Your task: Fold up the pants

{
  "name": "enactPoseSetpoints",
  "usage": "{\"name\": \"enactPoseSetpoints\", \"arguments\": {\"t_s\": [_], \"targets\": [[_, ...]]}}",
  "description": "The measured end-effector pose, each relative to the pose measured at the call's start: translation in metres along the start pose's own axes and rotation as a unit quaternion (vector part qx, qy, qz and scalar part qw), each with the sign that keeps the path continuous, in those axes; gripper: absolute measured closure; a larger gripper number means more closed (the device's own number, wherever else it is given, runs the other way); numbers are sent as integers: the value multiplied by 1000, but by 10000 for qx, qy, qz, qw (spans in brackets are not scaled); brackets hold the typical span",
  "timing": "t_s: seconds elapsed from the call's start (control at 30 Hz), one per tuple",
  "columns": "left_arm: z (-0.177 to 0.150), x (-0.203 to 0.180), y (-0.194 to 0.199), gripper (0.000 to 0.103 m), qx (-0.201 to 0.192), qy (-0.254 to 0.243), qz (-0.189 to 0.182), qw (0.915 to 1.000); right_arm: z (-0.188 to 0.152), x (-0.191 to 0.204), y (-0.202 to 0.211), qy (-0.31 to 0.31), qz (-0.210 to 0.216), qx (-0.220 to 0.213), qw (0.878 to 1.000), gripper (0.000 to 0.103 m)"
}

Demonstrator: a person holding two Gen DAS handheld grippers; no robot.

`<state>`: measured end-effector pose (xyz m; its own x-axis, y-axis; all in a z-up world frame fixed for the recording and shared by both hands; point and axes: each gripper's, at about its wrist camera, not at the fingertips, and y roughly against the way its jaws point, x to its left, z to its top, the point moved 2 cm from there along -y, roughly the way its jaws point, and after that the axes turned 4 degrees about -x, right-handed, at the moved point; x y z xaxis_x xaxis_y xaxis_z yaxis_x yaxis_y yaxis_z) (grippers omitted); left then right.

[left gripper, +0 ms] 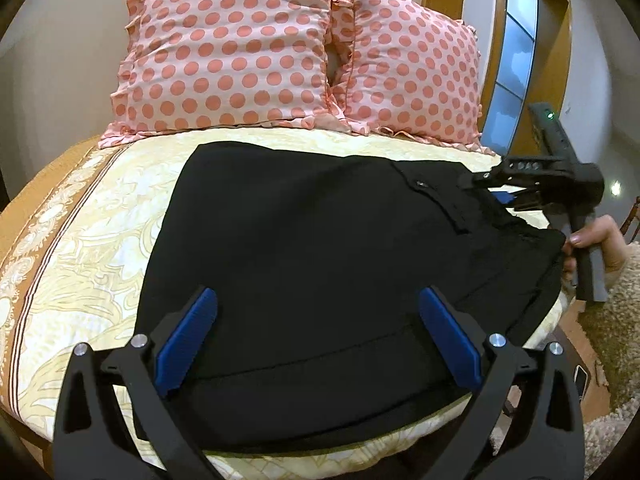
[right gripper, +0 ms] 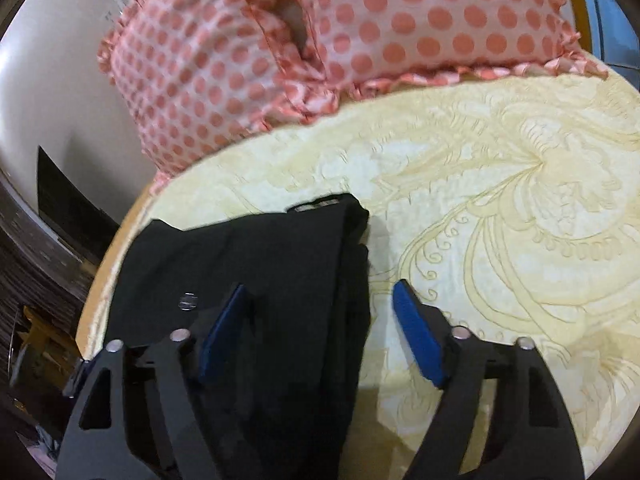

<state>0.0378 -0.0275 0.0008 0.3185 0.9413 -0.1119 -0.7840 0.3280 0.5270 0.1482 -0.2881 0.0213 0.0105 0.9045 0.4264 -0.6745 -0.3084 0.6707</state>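
Black pants (left gripper: 320, 264) lie folded flat on the cream patterned bed (left gripper: 92, 264). A buttoned back pocket (left gripper: 424, 188) faces up at the right. My left gripper (left gripper: 318, 300) is open over the near hem edge, blue pads (left gripper: 188, 336) spread and holding nothing. My right gripper (left gripper: 496, 190) shows at the pants' right end by the waistband. In the right wrist view the right gripper (right gripper: 322, 294) is open, straddling the folded edge of the pants (right gripper: 280, 264), one pad (right gripper: 224, 328) over cloth, the other over the bed (right gripper: 500, 208).
Two pink polka-dot pillows (left gripper: 228, 52) (right gripper: 360, 24) stand against the wall at the head of the bed. A window with a wooden frame (left gripper: 520, 40) is at the right. The bed's near edge (left gripper: 360, 456) drops off just below the pants. A dark screen (right gripper: 68, 204) is at the left wall.
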Motion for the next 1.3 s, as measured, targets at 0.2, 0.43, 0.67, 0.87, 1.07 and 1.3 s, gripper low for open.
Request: {"name": "enactPoseSetpoints", "arguments": {"t_s": [0.2, 0.43, 0.67, 0.87, 1.07, 1.3], "targets": [[-1, -1, -1, 2, -5, -47, 2, 10000, -5, 6, -6, 346, 53, 61, 9994, 43], [25, 20, 11, 2, -91, 643, -523, 9965, -4, 20, 6, 778, 455, -229, 9957, 79], [70, 86, -21, 3, 312, 1298, -114, 9910, -4, 15, 2, 787, 292, -150, 9964, 60], [74, 108, -77, 15, 1325, 1580, -219, 9782, -2, 0, -7, 348, 312, 26, 9989, 46], [76, 99, -99, 24, 1555, 1432, -305, 9769, -3, 4, -11, 399, 430, 90, 9982, 48], [81, 84, -101, 77, 1615, 1029, -47, 9815, -4, 15, -6, 660, 640, -31, 9958, 77]]}}
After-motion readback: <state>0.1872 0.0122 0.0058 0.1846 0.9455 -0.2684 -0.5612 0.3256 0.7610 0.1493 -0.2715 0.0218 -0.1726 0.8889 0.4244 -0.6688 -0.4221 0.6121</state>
